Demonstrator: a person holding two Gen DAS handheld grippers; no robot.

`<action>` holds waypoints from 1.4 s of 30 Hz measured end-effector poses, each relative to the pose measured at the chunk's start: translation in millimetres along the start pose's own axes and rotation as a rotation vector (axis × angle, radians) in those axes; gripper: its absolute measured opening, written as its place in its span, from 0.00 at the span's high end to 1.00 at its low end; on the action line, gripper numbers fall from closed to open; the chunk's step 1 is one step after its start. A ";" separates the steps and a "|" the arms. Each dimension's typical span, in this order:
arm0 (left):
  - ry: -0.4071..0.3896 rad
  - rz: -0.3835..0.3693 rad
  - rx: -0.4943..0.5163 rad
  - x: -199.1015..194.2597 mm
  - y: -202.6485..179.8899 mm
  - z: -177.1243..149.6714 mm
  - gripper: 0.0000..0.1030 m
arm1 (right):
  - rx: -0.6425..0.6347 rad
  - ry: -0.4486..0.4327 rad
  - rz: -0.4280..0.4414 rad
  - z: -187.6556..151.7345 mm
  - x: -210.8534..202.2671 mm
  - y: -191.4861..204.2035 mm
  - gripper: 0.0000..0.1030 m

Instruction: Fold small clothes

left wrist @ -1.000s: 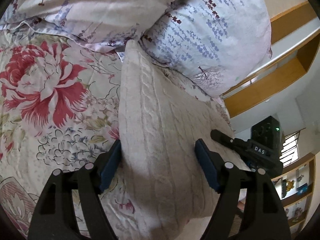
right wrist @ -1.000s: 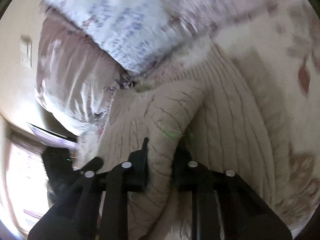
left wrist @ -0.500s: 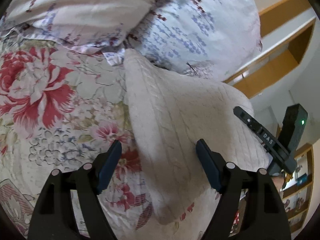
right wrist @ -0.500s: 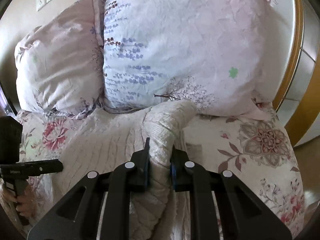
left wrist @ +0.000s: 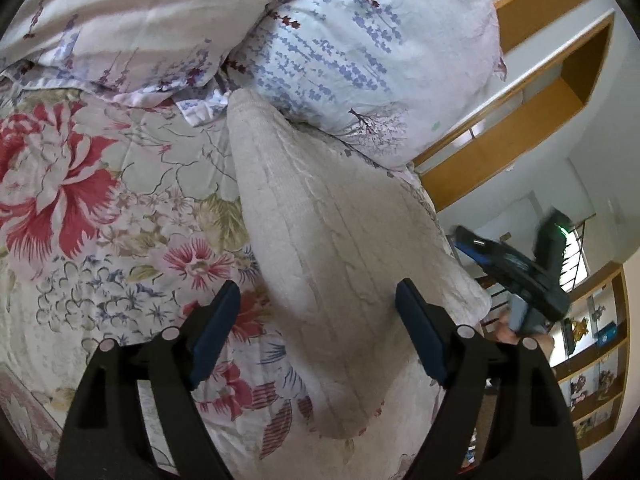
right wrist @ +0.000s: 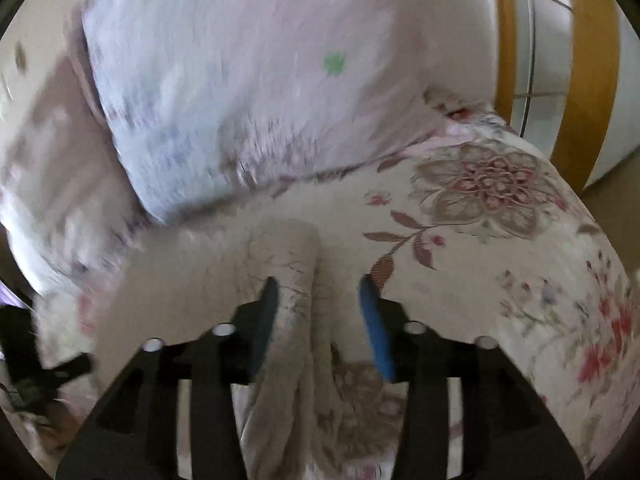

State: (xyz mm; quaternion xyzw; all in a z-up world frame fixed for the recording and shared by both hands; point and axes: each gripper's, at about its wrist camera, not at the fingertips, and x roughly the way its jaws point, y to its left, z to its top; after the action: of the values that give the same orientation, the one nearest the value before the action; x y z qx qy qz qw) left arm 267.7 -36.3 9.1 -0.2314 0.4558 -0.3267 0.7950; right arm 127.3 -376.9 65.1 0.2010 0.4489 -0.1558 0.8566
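A cream cable-knit sweater (left wrist: pixel 320 248) lies folded on the floral bedspread (left wrist: pixel 100 220), one end against the pillows. My left gripper (left wrist: pixel 318 328) is open and hovers just above the sweater's near end, its blue pads on either side and apart from it. My right gripper (right wrist: pixel 320 320) is open, its jaws apart around the sweater's folded edge (right wrist: pixel 288 280) without gripping it; this view is blurred. The right gripper also shows in the left wrist view (left wrist: pixel 516 268), off the bed's right side.
Two floral pillows (left wrist: pixel 360 48) stand at the head of the bed, right behind the sweater. A wooden wardrobe frame (left wrist: pixel 520 120) and shelves (left wrist: pixel 592 360) lie beyond the bed's right edge.
My right gripper has opened and let go of the sweater's folded edge, which now lies on the bed. My left gripper has drawn back a little, staying open.
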 end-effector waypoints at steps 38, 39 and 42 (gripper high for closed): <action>0.140 -0.055 -0.097 -14.0 7.5 -62.6 0.85 | -0.009 0.081 0.091 -97.6 -21.1 -13.4 0.90; 0.140 -0.052 -0.094 -13.8 7.6 -63.9 0.85 | 0.000 0.086 0.093 -100.3 -17.8 -14.7 0.90; 0.144 -0.039 -0.073 -13.8 5.1 -64.5 0.81 | -0.002 0.094 0.092 -100.5 -17.0 -14.2 0.89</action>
State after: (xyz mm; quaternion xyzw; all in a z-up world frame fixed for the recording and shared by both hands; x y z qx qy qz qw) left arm 207.6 -27.3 -17.2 -0.2451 0.5187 -0.3410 0.7447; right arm 40.7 -339.1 24.5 0.2278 0.4791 -0.1062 0.8410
